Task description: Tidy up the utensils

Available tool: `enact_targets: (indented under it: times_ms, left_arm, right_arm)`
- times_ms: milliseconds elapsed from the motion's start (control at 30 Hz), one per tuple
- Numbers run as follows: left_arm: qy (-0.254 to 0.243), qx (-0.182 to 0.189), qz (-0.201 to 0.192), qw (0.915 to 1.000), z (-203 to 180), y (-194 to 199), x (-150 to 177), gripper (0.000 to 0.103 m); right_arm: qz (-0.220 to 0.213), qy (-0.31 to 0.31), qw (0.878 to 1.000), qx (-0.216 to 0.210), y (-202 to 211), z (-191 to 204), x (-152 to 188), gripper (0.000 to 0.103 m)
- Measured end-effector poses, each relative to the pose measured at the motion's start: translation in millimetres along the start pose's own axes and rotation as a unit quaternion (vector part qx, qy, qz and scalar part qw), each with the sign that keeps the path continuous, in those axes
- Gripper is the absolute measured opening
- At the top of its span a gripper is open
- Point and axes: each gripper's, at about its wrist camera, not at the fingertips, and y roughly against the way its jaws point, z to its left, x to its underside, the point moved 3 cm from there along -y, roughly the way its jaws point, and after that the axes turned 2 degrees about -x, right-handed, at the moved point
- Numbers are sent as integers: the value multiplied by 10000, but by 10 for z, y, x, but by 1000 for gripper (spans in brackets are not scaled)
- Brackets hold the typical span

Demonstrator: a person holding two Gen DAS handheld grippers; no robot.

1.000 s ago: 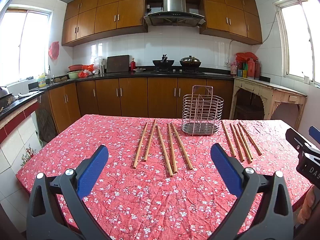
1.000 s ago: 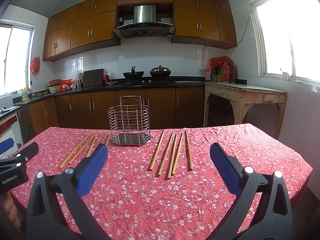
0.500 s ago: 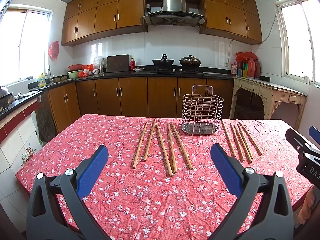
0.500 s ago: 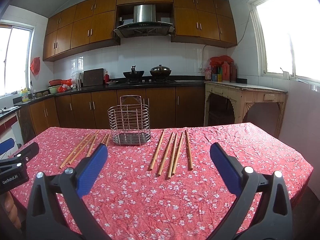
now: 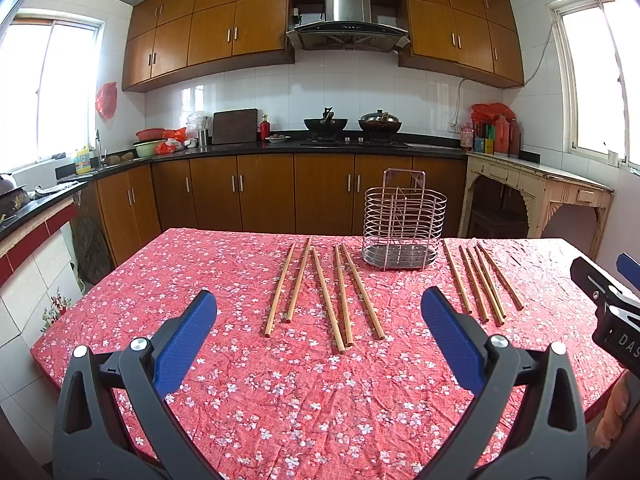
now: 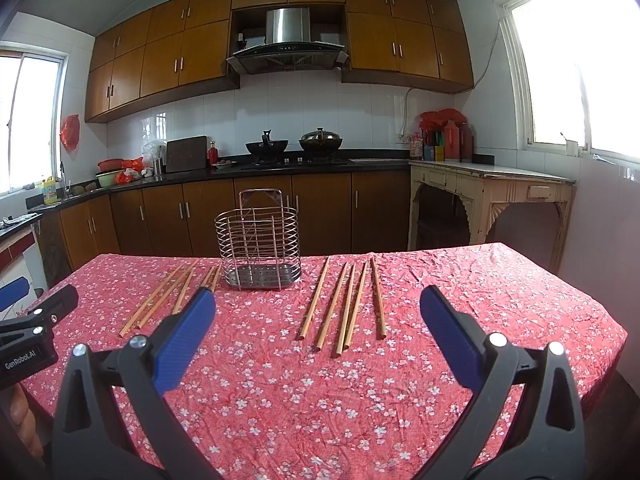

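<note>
A wire utensil basket (image 5: 404, 226) (image 6: 258, 249) stands empty at the far middle of the red floral table. Several wooden chopsticks (image 5: 326, 292) lie side by side to its left, and several more chopsticks (image 5: 480, 282) (image 6: 344, 304) lie to its right. The left group of chopsticks (image 6: 168, 296) also shows in the right wrist view. My left gripper (image 5: 320, 328) hovers open over the near table, short of the left group. My right gripper (image 6: 316, 326) is open too, just short of the right group. Nothing is between either pair of fingers.
The table (image 5: 200, 276) is covered by a wrinkled red cloth. Behind it run wooden kitchen cabinets (image 5: 264, 192) with a stove and two woks (image 5: 352, 124). A cream side table (image 6: 492, 196) stands at the right wall. A person's hand (image 5: 616, 412) holds the right gripper.
</note>
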Motion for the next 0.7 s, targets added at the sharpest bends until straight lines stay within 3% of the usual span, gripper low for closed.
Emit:
enact_targets:
  times_ms: [233, 500, 600, 700]
  left_arm:
    - [0, -25, 65, 10000, -46, -105, 79, 101]
    - [124, -268, 497, 9983, 222, -580, 147, 101]
    - [42, -415, 593, 9974, 320, -761, 124, 96]
    - [-114, -488, 762, 9958, 402, -991, 114, 87]
  right_arm:
    - [63, -37, 10000, 16, -60, -13, 39, 99]
    - [824, -400, 9947, 477, -578, -474, 109, 94]
    - [1377, -615, 9865, 630, -933, -703, 171, 82]
    - [2025, -695, 9748, 633, -1357, -870, 277, 63]
